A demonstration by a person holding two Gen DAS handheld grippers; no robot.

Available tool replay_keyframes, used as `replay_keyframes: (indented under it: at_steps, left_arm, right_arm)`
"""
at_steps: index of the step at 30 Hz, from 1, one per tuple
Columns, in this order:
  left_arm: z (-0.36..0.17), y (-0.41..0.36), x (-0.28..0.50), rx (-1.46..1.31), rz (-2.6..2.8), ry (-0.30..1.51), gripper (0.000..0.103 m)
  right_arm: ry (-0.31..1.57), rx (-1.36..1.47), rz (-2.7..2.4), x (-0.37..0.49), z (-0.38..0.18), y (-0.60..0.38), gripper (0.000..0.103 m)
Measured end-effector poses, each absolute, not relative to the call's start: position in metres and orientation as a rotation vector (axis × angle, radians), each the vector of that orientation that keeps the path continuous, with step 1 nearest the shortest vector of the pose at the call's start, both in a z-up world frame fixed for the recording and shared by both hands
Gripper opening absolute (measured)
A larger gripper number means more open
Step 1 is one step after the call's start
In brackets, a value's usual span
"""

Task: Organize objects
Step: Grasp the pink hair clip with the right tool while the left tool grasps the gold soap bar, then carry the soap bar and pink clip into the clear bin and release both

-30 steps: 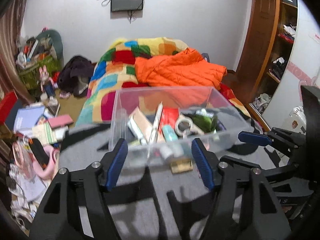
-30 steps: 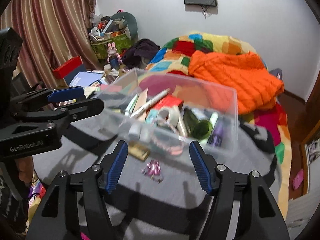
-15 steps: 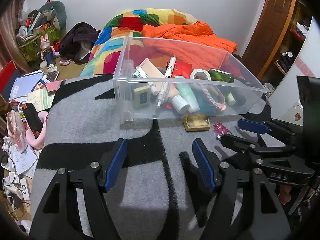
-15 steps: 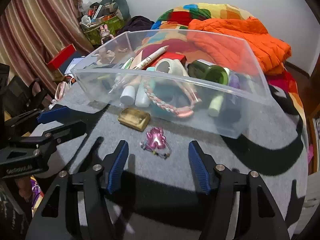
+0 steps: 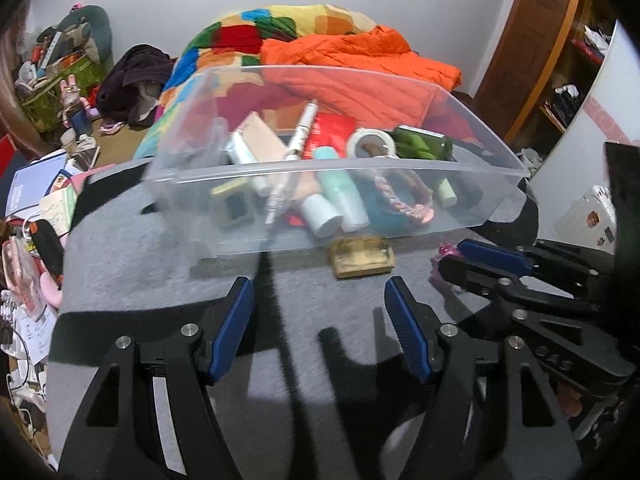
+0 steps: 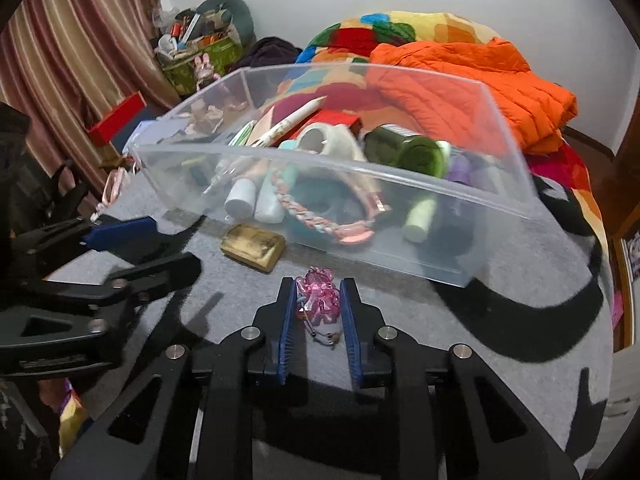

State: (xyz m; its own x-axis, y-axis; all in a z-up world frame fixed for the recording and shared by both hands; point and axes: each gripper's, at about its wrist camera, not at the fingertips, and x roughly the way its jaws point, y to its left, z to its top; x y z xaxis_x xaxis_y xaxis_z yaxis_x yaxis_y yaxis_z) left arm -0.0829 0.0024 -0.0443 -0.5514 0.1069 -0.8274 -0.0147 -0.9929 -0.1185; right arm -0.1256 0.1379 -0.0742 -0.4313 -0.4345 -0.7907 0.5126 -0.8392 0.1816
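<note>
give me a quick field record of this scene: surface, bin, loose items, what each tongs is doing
surface: grey and black blanket
bin: clear plastic bin on the blanket, holding a tape roll, green jar, white pen, braided band and small bottles
loose items: gold bar-shaped block just outside the bin's front wall; pink charm nearer the camera
right tongs: jaws have just been closing, pads now against the pink charm
left tongs: open, nothing between the pads, over bare blanket
</note>
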Motion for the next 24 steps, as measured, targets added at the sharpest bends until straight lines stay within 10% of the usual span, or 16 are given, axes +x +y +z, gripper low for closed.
replay_keyframes:
  at_steps: [9,13,24]
  left_arm:
    - [-0.057,0.028,-0.111,-1.512,2.649,-0.102,0.065]
    - [-0.062,0.032,-0.115,-1.519,2.658,-0.09,0.041]
    - [-0.055,0.033,-0.093,-1.473,2.664,-0.128,0.041]
  right_arm:
    - [0.012,1.179,-2.292,-0.121,-0.059,0.167,0.02]
    - [-0.004,1.177,-2.285,-0.121,-0.06,0.171,0.02]
    - [-0.026,1.153,-2.284,-0.115,-0.054,0.173,0.02]
